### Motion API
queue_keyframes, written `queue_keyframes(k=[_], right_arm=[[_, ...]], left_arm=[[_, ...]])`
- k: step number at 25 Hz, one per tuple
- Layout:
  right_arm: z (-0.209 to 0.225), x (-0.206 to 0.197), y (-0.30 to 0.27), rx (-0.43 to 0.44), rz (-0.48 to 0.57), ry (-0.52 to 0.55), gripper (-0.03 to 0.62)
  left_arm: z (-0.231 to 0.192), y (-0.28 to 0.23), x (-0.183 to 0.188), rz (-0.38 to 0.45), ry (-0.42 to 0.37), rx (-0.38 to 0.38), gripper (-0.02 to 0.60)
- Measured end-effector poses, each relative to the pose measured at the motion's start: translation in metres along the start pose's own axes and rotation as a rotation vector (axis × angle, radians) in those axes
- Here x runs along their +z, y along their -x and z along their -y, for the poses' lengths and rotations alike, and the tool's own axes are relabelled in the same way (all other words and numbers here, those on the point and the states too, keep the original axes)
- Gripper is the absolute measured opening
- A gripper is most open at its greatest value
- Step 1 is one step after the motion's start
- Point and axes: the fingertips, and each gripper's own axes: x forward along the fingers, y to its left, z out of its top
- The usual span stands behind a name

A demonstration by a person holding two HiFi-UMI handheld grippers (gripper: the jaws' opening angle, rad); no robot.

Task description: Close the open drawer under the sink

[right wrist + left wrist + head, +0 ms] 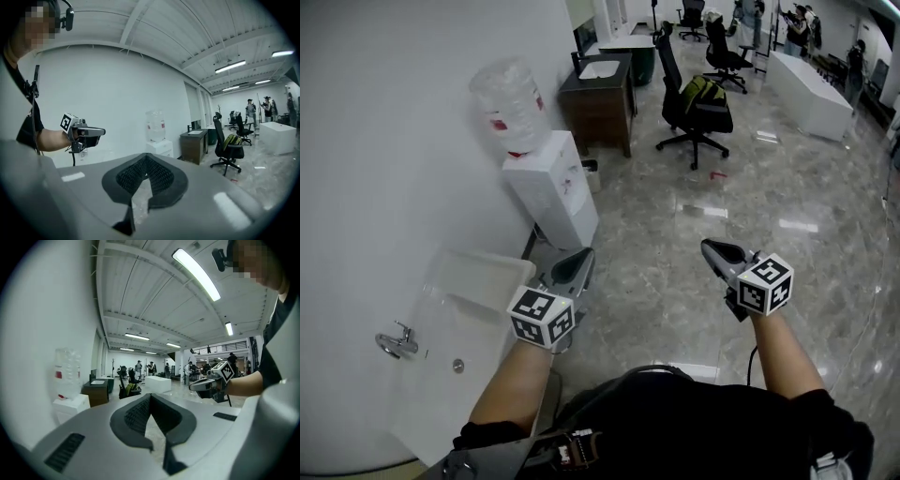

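Held left hand-held gripper [579,261] and right hand-held gripper [712,247] at mid-frame, jaws of each pressed together, empty. Saw white sink [478,323] at lower left; could not see drawer beneath, hidden under it.

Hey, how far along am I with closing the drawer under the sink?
Done: cannot tell; no view shows the drawer below the sink. In hand: nothing; the left gripper and right gripper are shut, empty, held up off the sink, pointing into the room. Remaining: check the drawer; push it in if open.
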Motion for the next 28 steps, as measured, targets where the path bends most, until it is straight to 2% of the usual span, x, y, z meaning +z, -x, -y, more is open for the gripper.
queue_keyframes(k=[7, 13, 20, 28], right_arm=[[-0.036, 0.013, -0.059, 0.172, -0.023, 0.027, -0.003], [-0.11, 0.031, -0.12, 0.327, -0.032, 0.066, -0.003], [-0.234, 0.042, -0.187, 0.481, -0.042, 0.126, -0.003], [-0.412, 0.046, -0.246, 0.67, -0.044, 0.167, -0.003]], left_arm=[[-0.034, 0.08, 0.0, 0.01, -0.028, 0.209, 0.0], [-0.067, 0.174, -0.005, 0.011, -0.021, 0.366, 0.0], [-0.105, 0.306, -0.022, 0.018, -0.016, 0.531, 0.0], [-0.134, 0.493, -0.048, 0.025, 0.025, 0.732, 0.0]])
